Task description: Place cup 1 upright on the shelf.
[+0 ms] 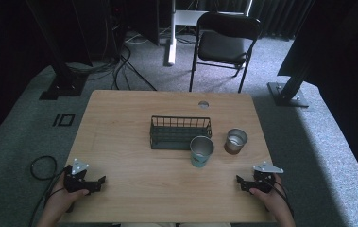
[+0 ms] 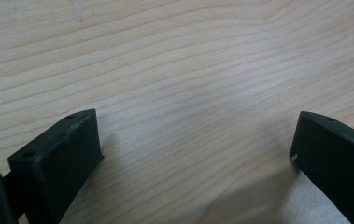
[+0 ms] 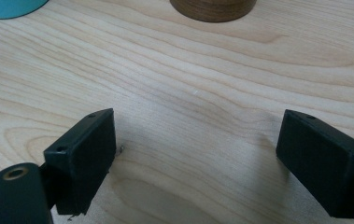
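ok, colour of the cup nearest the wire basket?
Teal: the tall teal cup stands just in front of the dark wire basket. High view shows it best.

Teal cup (image 1: 201, 151), brown cup (image 1: 235, 141), dark wire basket (image 1: 180, 132), pale wood-grain table (image 1: 134, 179).

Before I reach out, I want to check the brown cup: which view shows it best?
The high view: the brown cup stands whole and upright, right of the teal cup. The right gripper view catches just its base.

Matt wood-grain table (image 1: 134, 179), wire basket (image 1: 180, 133)
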Available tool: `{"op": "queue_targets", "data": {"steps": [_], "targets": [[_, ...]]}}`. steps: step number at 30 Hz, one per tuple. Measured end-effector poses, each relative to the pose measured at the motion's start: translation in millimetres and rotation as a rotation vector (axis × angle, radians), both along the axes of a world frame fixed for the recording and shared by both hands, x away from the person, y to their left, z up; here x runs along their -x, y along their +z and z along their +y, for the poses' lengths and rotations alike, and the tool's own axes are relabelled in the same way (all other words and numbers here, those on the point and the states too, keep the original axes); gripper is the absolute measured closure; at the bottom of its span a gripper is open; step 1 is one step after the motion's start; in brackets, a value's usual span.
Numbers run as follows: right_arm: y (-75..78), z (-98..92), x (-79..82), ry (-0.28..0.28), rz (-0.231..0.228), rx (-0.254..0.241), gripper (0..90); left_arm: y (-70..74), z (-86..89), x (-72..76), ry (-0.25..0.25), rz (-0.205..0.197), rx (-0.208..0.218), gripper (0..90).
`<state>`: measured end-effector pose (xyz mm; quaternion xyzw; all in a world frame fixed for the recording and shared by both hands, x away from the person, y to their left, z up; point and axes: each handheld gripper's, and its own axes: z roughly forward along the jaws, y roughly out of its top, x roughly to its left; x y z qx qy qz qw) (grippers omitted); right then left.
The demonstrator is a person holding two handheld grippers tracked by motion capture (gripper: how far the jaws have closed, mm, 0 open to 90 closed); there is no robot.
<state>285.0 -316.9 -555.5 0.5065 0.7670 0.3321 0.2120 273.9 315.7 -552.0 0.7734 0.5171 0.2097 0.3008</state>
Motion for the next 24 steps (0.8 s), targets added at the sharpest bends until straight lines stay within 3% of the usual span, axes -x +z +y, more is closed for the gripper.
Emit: {"op": "queue_targets", "data": {"steps": [1,8,10,11,24], "targets": [[0.0,0.0,0.0,0.000,0.000,0.000,11.6,1.7,1.6,1.8,-0.029,0.003,-0.021,2.4],[0.0,0.1,0.1,-0.001,0.000,0.000,11.7,4.1,11.6,9.1,-0.043,0.011,-0.046,2.4],[0.0,0.1,0.1,-0.001,0.001,0.000,11.6,4.6,12.4,11.0,-0.052,0.010,-0.042,2.4],[0.0,0.1,0.1,-0.001,0.001,0.000,11.6,5.8,11.1,11.8,-0.060,0.008,-0.008,2.4],[-0.1,0.1,0.1,-0.001,0.000,0.000,11.7,10.2,-3.0,9.9,-0.113,-0.005,0.006,2.5]]}}
